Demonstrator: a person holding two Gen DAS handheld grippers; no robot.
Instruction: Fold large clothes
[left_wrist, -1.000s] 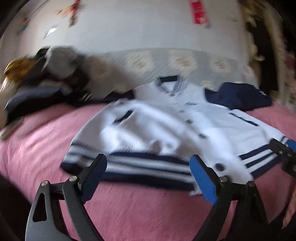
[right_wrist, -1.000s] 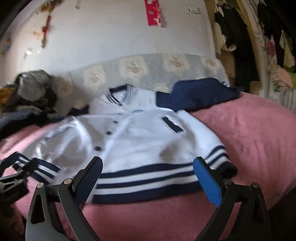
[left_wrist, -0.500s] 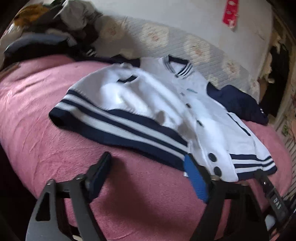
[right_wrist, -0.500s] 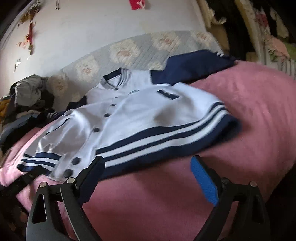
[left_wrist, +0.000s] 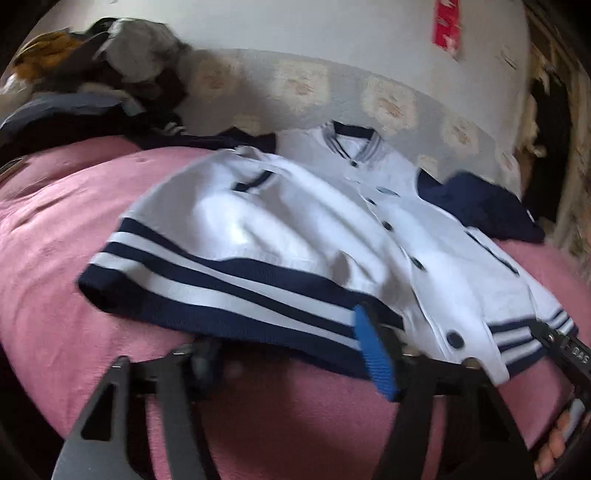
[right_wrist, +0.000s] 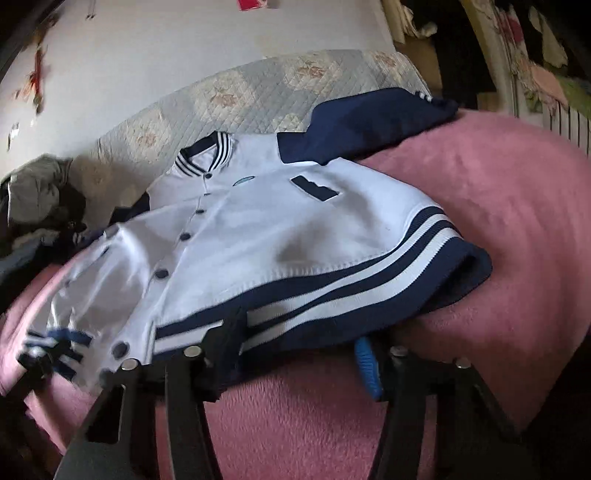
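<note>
Pink blanket (left_wrist: 74, 229) covers the bed; a quilted grey cover (right_wrist: 236, 96) runs along the far wall. Far left, a loose heap of clothes (left_wrist: 110, 62), unsorted. No baskets, boxes or other containers in view.

White jacket (left_wrist: 280, 229) with navy sleeves lies front-up and buttoned in the middle of the bed, collar (right_wrist: 203, 155) far, striped hem (right_wrist: 332, 291) near. One navy sleeve (right_wrist: 369, 122) is flung out far right.

Handling, as a guess: thick knit, soft and floppy, moderately heavy for cloth, not slippery on the fuzzy blanket, nothing fragile beyond the buttons. The ribbed hem band is the firmest edge and the sensible place to grip, one corner region per tool, so the body lifts evenly.

Left gripper (left_wrist: 284, 350): jaws have just been closing, with the hem lying between them; the blue pad (left_wrist: 373, 358) rests at the band, the other finger is tucked under the cloth. Cannot tell if it truly pinches.

Right gripper (right_wrist: 295, 343): likewise closing, hem draped over and between the fingers; grip not confirmed, picture blurred.
</note>
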